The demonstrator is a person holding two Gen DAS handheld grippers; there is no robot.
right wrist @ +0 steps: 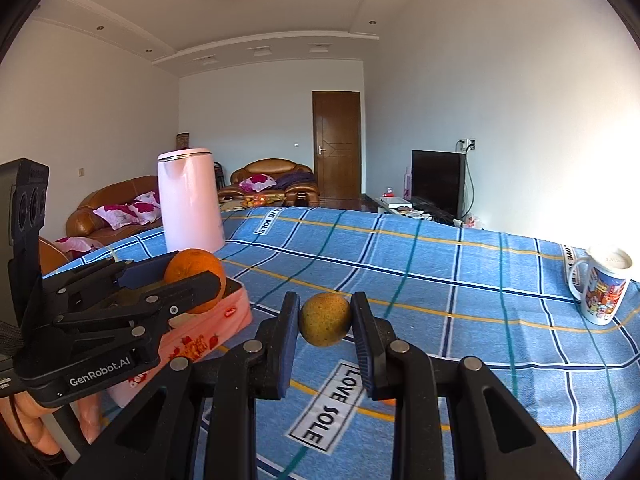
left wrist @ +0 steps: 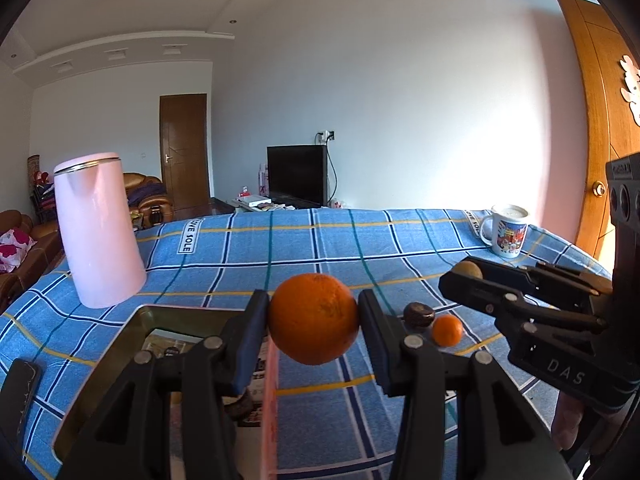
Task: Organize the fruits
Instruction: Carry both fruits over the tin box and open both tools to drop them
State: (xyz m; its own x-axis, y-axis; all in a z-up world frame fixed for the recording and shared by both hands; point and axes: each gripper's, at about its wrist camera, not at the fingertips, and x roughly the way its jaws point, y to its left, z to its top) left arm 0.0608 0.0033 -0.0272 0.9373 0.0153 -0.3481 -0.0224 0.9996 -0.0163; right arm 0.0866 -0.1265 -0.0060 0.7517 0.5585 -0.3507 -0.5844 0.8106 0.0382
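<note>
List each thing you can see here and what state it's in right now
Left claw: shut on large orange, above pink box rim.
Right claw: shut on yellowish fruit, held above tablecloth.
Small orange: loose on cloth.
Dark fruit: loose beside it.
Pink kettle: upright.
Mug: upright.

both grippers, left gripper and right gripper, are black plastic with silver rivets, blue-padded fingers and white lettering.
</note>
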